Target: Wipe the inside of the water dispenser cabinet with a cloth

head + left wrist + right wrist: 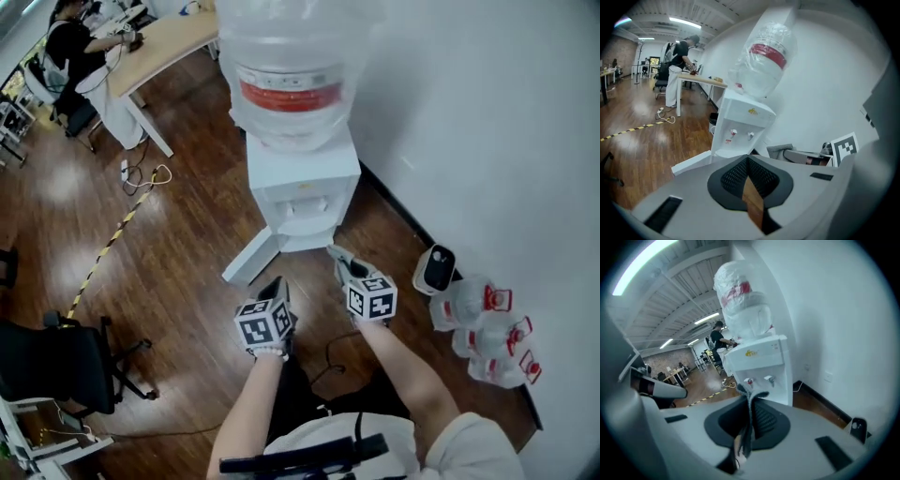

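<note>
A grey cloth (750, 397) is being clenched in the right gripper's (337, 254) jaws. This is being shown clearly by the right gripper view only. The left gripper (748, 162) is being held w/ jaws pressed together, empty. In the head view the water dispenser's (302, 183) cabinet door (251, 259) is being shown swung open, w/ cloth & both grippers held near its front, not touching.

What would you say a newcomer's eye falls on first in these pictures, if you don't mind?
The white water dispenser against the wall, topped by a big upturned bottle, its lower cabinet door swung open. Next, the grey cloth pinched in the right claw, held in front of it.
</note>
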